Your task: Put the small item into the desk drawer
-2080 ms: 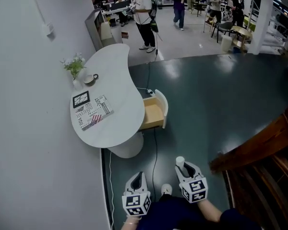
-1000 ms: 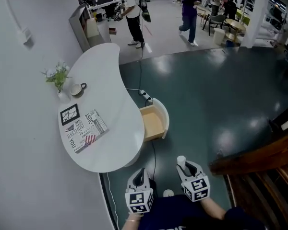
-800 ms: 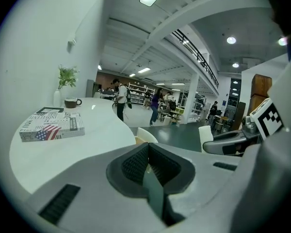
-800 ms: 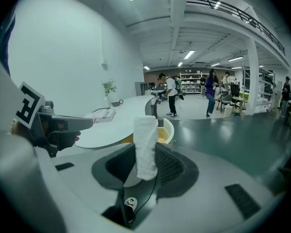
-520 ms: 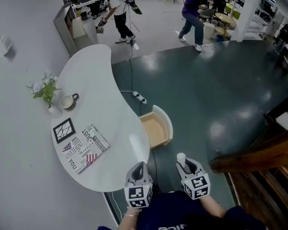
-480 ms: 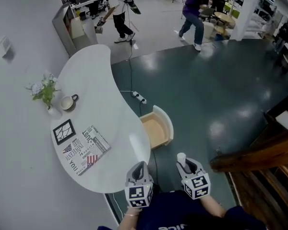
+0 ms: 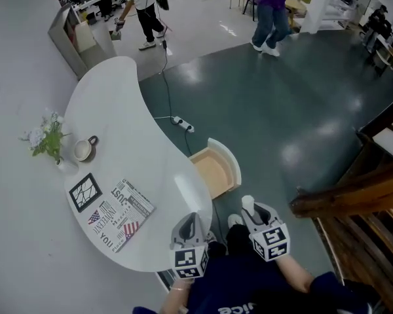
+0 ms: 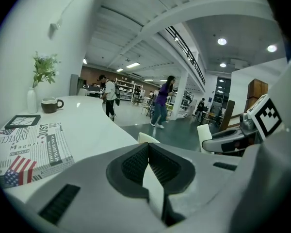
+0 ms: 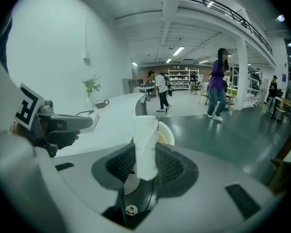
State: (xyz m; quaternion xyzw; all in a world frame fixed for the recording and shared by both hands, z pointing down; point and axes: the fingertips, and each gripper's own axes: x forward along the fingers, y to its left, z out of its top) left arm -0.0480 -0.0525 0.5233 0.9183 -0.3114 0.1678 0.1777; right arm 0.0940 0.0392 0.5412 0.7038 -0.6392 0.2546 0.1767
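The white curved desk (image 7: 124,142) has its drawer (image 7: 214,172) pulled open, its pale wood inside bare. My right gripper (image 7: 251,212) is shut on the small item (image 7: 247,203), a white roll standing up between the pads, just below and right of the drawer. In the right gripper view the white roll (image 9: 146,144) is pinched in the right gripper (image 9: 145,165), with the drawer's white front (image 9: 166,132) right behind it. My left gripper (image 7: 188,229) hangs by the desk's near edge; in the left gripper view the left gripper (image 8: 148,155) is shut with nothing held.
On the desk lie a newspaper (image 7: 121,214), a black picture frame (image 7: 85,191), a cup (image 7: 83,149) and a small plant (image 7: 44,136). A power strip (image 7: 183,124) and cable lie on the dark floor. A wooden railing (image 7: 354,195) stands to the right. People walk at the back.
The desk and open drawer have come nearer to both grippers as the person walked forward. The right gripper still holds the white roll; the left stays shut.
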